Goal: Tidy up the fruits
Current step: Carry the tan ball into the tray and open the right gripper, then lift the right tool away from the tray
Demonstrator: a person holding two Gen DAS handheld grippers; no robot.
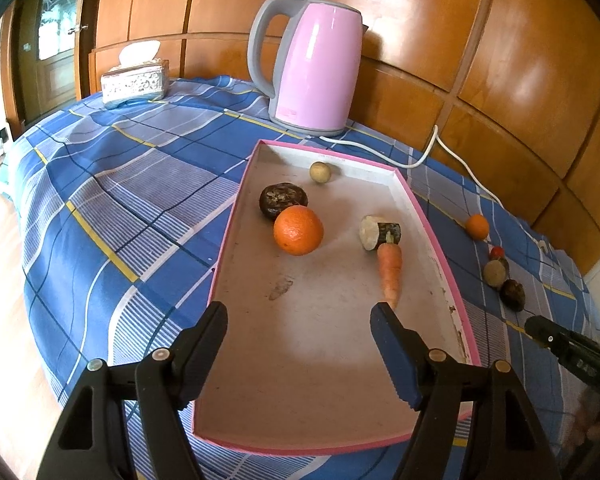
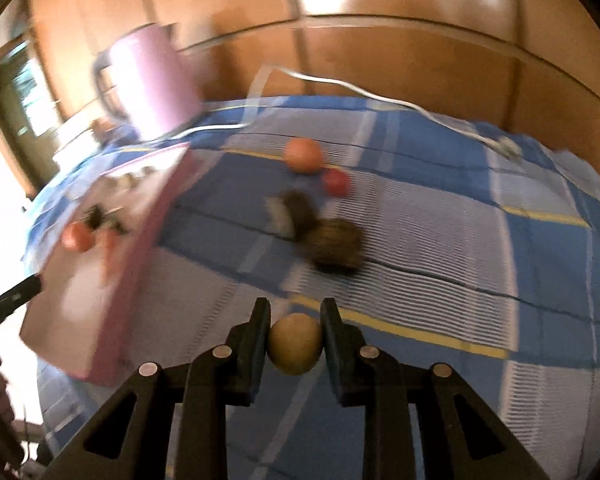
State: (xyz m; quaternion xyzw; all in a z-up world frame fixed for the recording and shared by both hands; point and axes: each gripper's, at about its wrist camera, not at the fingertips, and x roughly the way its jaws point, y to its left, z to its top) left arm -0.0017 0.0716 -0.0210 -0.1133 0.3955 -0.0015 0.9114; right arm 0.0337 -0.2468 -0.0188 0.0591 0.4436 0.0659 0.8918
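Observation:
A pink-rimmed tray [image 1: 236,216] lies on the checked blue cloth. It holds an orange [image 1: 298,230], a dark brown fruit [image 1: 283,199], a small tan ball [image 1: 320,172], a cut root piece [image 1: 379,232] and a carrot [image 1: 391,274]. My left gripper [image 1: 300,312] hangs open over the tray's near end, nothing between its fingers. My right gripper [image 2: 295,320] is shut on a round tan fruit [image 2: 295,344] above the cloth, right of the tray [image 2: 140,264]; this view is blurred. On the cloth lie a small orange [image 2: 304,155], a red fruit [image 2: 335,182] and a dark brown fruit [image 2: 334,246].
A pink kettle [image 1: 316,68] stands behind the tray, its white cord [image 1: 432,152] trailing right along the wooden wall. A tissue box [image 1: 135,80] sits at the far left. The cloth drops away at the left edge. The right gripper [image 1: 548,336] shows at the right of the left wrist view.

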